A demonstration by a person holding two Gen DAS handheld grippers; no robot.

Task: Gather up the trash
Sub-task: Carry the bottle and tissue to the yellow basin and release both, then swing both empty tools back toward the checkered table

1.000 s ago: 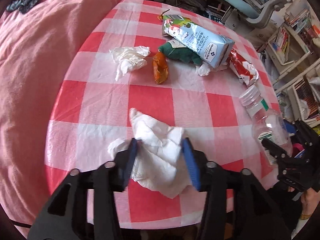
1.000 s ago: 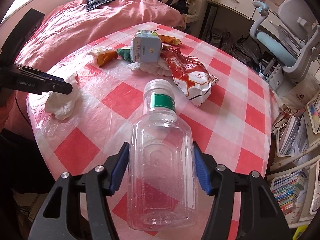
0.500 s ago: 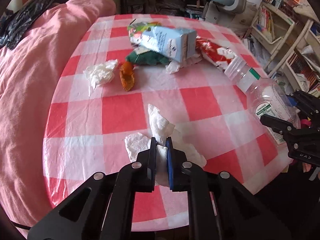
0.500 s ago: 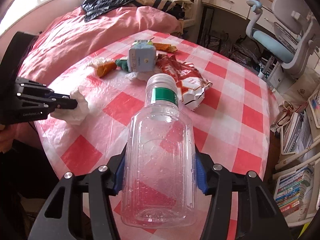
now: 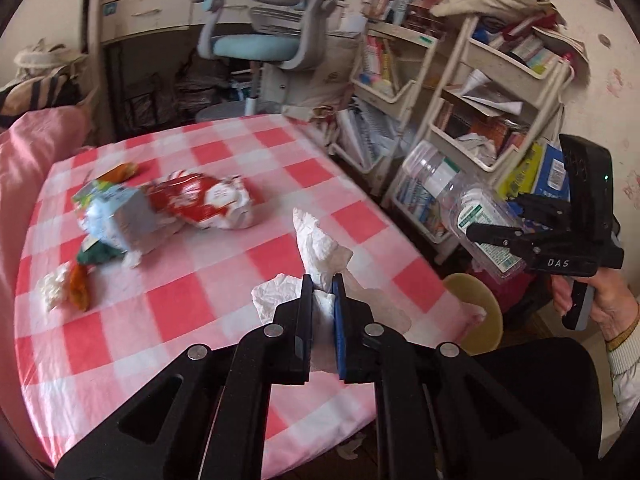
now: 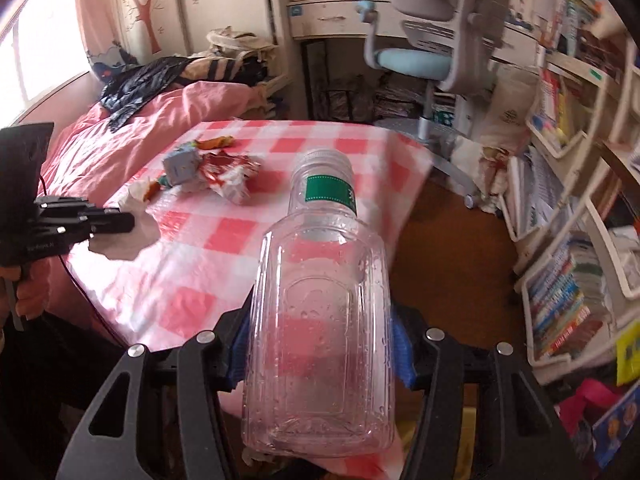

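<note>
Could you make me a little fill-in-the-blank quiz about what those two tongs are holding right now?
1. The left tongs are pinching a white ____.
2. The right tongs grip a clear plastic ____.
3. The table wears a cloth checked white and ____.
4. The desk chair has a light ____ seat.

Missing words: tissue; bottle; red; blue

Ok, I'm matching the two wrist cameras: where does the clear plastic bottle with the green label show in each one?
Left wrist view: clear plastic bottle at right, off the table edge, clamped in the right gripper.
Right wrist view: bottle centre foreground, filling the frame.
Shared landmark: red-and-white crumpled snack wrapper on the checked tablecloth.
</note>
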